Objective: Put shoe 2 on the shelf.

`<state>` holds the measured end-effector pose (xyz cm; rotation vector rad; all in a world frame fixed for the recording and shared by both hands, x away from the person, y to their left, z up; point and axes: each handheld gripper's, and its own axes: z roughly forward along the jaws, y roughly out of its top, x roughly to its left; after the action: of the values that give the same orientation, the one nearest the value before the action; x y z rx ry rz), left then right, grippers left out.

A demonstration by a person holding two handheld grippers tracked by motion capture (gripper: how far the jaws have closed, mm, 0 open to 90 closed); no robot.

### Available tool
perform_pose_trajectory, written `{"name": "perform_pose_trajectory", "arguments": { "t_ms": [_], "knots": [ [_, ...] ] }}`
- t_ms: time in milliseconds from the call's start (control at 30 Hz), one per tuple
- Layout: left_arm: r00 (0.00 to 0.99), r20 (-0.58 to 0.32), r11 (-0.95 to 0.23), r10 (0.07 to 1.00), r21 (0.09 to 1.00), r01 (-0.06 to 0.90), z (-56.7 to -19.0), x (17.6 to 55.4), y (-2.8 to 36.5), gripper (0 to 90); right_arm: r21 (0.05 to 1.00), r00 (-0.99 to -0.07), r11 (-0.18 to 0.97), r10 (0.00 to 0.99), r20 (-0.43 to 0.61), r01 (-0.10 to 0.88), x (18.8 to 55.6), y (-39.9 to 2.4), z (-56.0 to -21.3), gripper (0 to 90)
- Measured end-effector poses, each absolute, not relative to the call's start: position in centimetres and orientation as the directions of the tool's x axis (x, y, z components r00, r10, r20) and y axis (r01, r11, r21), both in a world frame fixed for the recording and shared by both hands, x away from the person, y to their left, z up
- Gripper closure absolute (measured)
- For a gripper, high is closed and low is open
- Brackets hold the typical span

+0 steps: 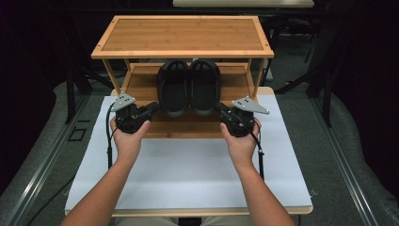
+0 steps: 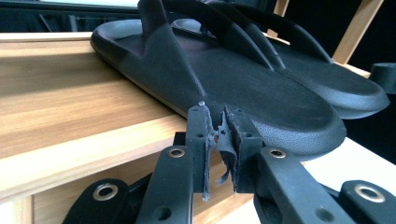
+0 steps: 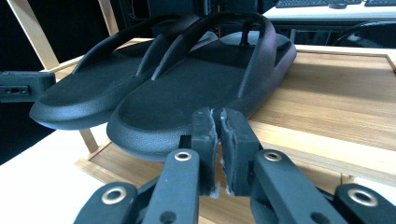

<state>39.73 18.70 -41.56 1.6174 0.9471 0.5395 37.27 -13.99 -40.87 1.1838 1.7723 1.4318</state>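
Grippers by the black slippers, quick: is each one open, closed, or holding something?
Left gripper: closed, nothing held, just short of the left slipper's heel.
Right gripper: closed, empty, near the right slipper.

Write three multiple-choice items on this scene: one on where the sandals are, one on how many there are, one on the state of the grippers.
1. Where are the sandals?
A. on the top shelf
B. on the middle shelf of the rack
C. on the white table

2. How many sandals are there?
A. one
B. two
C. three

3. How do the jaws of the left gripper and right gripper stand?
A. both shut, holding nothing
B. both wide open
C. each clamped on a sandal

Key: B, they lie under the bare top board; B, a black pair lies side by side; A, the pads meet short of the sandals' heels.
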Motion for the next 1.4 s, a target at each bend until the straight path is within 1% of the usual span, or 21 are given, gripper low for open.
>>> {"name": "perform_pose_trajectory", "arguments": {
  "t_ms": [633,1200,1400],
  "knots": [
    [0.552,-0.146,-0.042,0.821,0.949,0.313,-41.4,40.7,19.3,80.3,0.956,-0.457,0.036,0.883,0.105,0.29,37.7,-13.2,-40.9,82.9],
    [0.546,-0.153,-0.028,0.823,0.951,0.309,-41.4,40.1,20.4,80.0,0.956,-0.455,0.04,0.885,0.101,0.289,37.5,-13.7,-41.0,82.7],
    [0.554,-0.146,-0.029,0.82,0.955,0.294,-41.2,39.4,20.8,80.0,0.959,-0.457,0.048,0.885,0.089,0.279,36.8,-14.1,-40.8,82.7]
  ]
}}
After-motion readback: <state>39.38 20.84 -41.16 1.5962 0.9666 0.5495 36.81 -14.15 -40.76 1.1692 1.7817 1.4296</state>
